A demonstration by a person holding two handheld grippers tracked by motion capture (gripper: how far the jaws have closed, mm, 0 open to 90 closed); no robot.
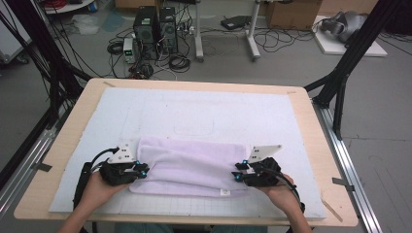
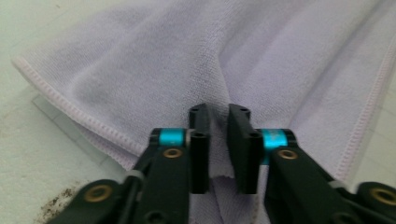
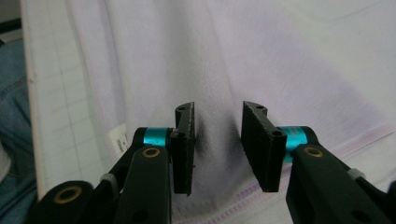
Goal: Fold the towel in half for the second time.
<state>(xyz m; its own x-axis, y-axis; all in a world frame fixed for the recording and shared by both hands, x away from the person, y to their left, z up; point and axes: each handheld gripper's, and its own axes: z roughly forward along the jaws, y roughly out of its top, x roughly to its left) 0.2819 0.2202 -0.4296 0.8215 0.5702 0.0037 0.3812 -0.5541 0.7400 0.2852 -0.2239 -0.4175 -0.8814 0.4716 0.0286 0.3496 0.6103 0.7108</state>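
Note:
A pale lavender towel (image 1: 187, 162) lies folded into a wide band on the white mat (image 1: 194, 104), near the table's front edge. My left gripper (image 1: 144, 169) is at the towel's left end. In the left gripper view its jaws (image 2: 219, 112) stand close together with a ridge of the towel (image 2: 140, 60) pinched between them, and creases fan out from there. At the towel's right end is my right gripper (image 1: 238, 171). The right gripper view shows that gripper (image 3: 218, 109) open, its jaws set apart over the towel (image 3: 280, 60), whose hemmed edge runs beneath them.
The mat covers most of a light wooden table (image 1: 68, 126). A small white label (image 1: 224, 192) sticks out of the towel's front edge. Black frame posts stand at the table's left and right. Computers and cables lie on the floor beyond the far edge.

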